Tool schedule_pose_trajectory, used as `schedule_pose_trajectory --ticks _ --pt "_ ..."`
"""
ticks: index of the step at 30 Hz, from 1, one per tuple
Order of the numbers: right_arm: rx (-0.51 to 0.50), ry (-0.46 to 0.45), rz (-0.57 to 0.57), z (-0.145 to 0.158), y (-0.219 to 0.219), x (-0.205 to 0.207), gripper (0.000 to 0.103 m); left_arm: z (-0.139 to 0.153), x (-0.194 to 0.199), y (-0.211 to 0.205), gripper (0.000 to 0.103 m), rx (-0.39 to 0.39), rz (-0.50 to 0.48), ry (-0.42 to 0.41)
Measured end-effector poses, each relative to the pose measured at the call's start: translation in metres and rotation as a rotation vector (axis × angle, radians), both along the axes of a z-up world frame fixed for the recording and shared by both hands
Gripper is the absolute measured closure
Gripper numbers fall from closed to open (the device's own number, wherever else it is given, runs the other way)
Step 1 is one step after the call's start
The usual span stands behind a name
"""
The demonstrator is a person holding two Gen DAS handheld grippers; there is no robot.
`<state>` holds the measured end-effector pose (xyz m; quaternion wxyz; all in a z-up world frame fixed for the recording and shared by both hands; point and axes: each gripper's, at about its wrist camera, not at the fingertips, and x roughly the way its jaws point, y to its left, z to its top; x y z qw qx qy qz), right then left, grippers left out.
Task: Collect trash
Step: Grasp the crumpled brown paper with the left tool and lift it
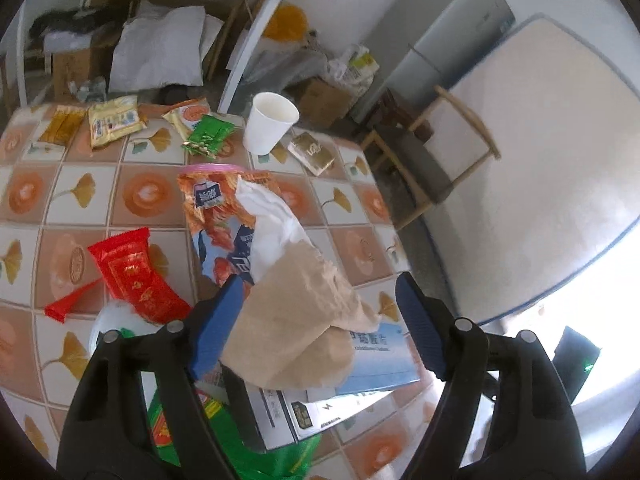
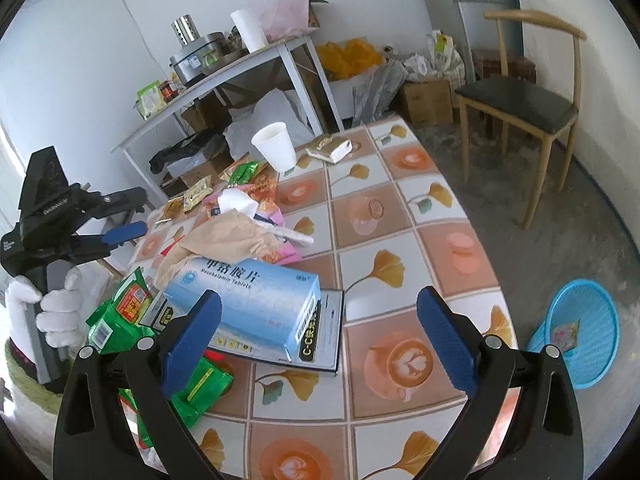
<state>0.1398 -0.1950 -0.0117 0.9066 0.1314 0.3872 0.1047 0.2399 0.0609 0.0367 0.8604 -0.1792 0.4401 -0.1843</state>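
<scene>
In the left wrist view my left gripper (image 1: 320,328) stands open around a crumpled brown paper (image 1: 296,320). Its left pad is at the paper's edge and its right pad is clear of it. The paper lies on a light blue medicine box (image 1: 384,360), with a white tissue (image 1: 272,216) and an orange snack bag (image 1: 216,216) just beyond. In the right wrist view my right gripper (image 2: 320,342) is open above the table, the same blue box (image 2: 256,304) just ahead of its left finger. A white-gloved hand (image 2: 60,308) holds the left gripper (image 2: 120,236) at the left.
On the tiled table (image 2: 400,240) lie a white paper cup (image 2: 276,146), a gold packet (image 2: 330,148), a red wrapper (image 1: 132,276) and green wrappers (image 2: 128,316). A blue basket (image 2: 580,332) sits on the floor at the right, a wooden chair (image 2: 520,100) beyond.
</scene>
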Motion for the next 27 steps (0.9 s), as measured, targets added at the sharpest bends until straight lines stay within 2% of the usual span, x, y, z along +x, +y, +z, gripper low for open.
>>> schedule_pose_trajectory --ticks 6,10,16,23,27 --pt "0.035 0.02 0.008 -0.011 -0.001 -0.002 0.008 -0.014 0.007 -0.036 0.03 0.198 -0.039 -0.002" --pt "0.054 0.029 0.004 -0.015 -0.005 -0.003 0.008 -0.026 0.015 -0.047 0.039 0.29 -0.032 0.005" --pt "0.07 0.037 -0.01 -0.017 -0.013 -0.008 0.008 -0.039 0.023 -0.049 0.057 0.355 -0.022 0.023" --pt "0.078 0.043 -0.014 -0.016 -0.017 -0.01 0.008 -0.043 0.022 -0.047 0.083 0.354 -0.015 0.014" --pt "0.071 0.038 -0.005 -0.013 -0.015 -0.009 0.008 -0.043 0.021 -0.045 0.092 0.345 -0.007 -0.002"
